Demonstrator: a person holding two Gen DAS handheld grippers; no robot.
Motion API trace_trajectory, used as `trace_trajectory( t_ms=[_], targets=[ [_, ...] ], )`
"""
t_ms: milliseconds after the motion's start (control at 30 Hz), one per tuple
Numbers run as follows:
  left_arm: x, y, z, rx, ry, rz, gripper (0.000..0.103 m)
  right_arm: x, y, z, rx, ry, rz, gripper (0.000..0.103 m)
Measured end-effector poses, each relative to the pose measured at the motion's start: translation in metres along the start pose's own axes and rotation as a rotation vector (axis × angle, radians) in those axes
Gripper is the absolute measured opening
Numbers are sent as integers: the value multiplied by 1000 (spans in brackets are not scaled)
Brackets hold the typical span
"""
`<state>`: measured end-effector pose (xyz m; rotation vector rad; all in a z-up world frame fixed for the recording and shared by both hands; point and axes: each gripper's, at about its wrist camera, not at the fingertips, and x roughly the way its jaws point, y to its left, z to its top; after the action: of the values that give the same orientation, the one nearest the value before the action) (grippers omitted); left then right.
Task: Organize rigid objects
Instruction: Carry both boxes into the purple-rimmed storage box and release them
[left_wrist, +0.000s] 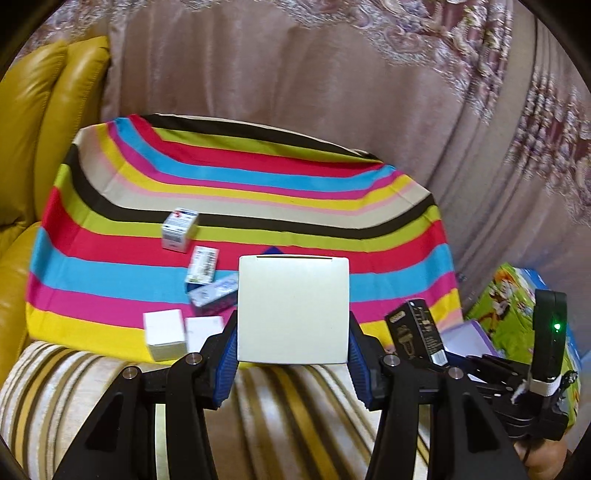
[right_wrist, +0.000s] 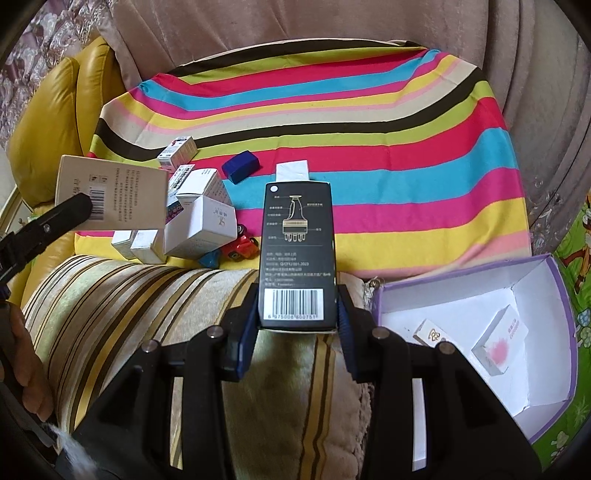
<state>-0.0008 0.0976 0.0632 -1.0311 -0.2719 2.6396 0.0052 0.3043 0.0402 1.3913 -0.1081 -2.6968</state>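
Note:
My left gripper is shut on a flat cream box, held above the striped cushion edge; it also shows in the right wrist view. My right gripper is shut on a tall black box with a barcode, also seen in the left wrist view. Several small white boxes lie on the striped cloth, with a blue block and a red toy car. A purple-rimmed open box at the right holds two small boxes.
A yellow leather sofa stands at the left. A beige striped cushion lies under both grippers. A curtain-like cover rises behind the cloth. A green cartoon mat lies at the right.

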Motion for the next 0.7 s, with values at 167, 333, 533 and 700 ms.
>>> trace_trajectory(
  t_ms=[167,333,533,700],
  targets=[
    [5,-12,-3,14,25,-43,52,-5,-7,-5,13,-2,-2,43],
    [9,-26,-6,38,44,-77,52,-9,-17,-10,30,-1,-21,43],
    [18,-42,-9,53,87,-140,52,-14,-31,-17,55,-2,-55,43],
    [30,-54,-11,49,138,-197,52,-17,-44,-23,80,-3,-87,43]
  ],
)
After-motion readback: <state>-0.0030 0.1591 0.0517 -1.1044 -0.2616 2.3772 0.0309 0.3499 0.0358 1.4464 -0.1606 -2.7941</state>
